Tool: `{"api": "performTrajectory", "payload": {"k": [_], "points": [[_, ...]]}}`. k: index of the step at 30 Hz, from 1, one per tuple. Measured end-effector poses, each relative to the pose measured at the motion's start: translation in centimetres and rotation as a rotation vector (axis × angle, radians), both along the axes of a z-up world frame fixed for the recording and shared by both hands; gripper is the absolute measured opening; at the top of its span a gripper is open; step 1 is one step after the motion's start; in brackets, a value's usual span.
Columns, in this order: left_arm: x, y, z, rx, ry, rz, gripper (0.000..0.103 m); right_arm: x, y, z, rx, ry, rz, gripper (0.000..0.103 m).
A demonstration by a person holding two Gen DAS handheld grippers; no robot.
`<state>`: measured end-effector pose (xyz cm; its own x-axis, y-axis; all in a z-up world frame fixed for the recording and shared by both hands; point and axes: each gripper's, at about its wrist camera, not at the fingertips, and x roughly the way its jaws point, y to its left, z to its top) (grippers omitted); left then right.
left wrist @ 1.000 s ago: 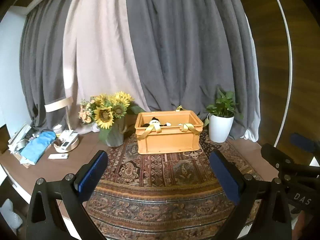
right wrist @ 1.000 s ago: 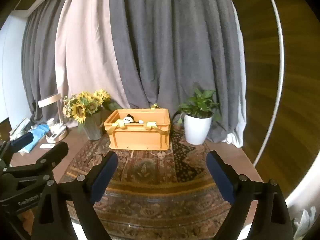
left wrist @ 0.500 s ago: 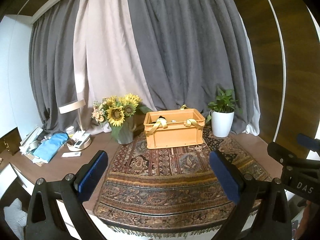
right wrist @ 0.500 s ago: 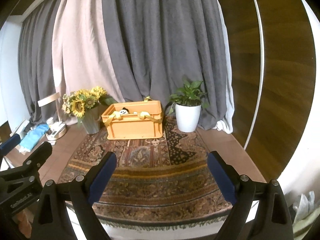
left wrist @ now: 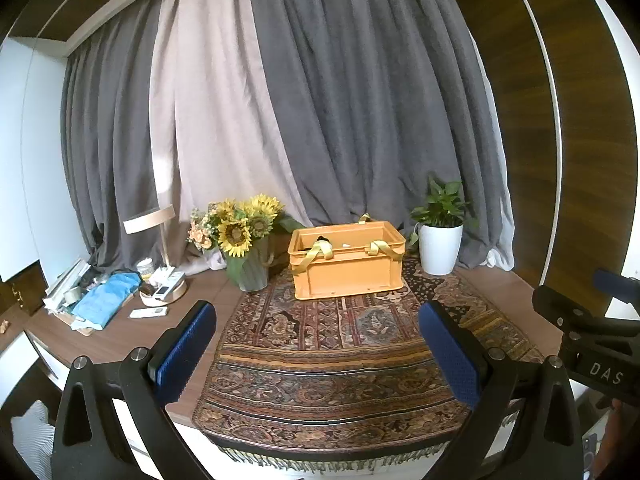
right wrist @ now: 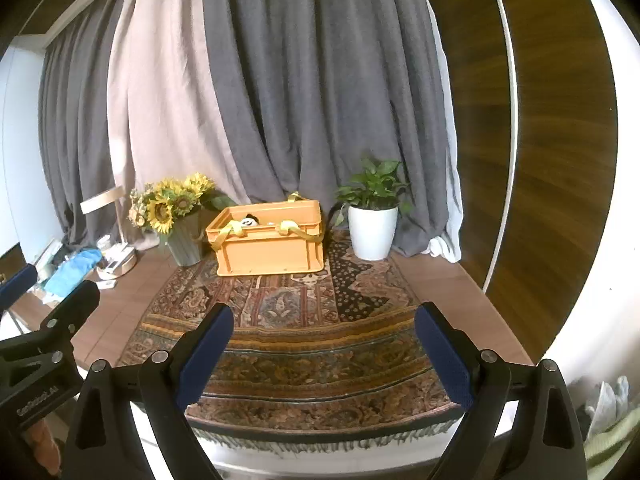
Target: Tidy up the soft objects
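Both grippers have backed away from the table since the earlier frames, so the orange crate now looks smaller and the fringed front edge of the patterned rug has come into sight. From the left wrist view, the left gripper hangs over the rug's near edge with its jaws spread wide and nothing between them; the crate sits at the far end of the rug, between the sunflower vase and the white potted plant, with yellow straps draped over its front rim. Only a dark scrap and a pale speck show inside it from here. From the right wrist view, the right gripper is likewise wide open and empty, and a black-and-white soft toy peeks above the crate's rim, so at least one soft thing is already put away. No loose soft item lies on the rug, which suggests the sorting is near its end or finished, though that is a judgement. How much the crate holds is hidden by its walls, and the clutter at the table's left end is too small to identify.
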<state>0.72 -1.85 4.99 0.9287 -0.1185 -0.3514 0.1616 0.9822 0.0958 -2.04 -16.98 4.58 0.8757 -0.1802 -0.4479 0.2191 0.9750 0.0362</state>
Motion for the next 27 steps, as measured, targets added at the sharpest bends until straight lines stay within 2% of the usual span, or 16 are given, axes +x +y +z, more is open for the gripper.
{"api": "performTrajectory", "payload": {"k": [27], "points": [[-0.36,0.39,-0.26,-0.014,0.015,-0.029,0.103,-0.79,-0.31,0.32,-0.015,0.004,-0.013,0.093]]}}
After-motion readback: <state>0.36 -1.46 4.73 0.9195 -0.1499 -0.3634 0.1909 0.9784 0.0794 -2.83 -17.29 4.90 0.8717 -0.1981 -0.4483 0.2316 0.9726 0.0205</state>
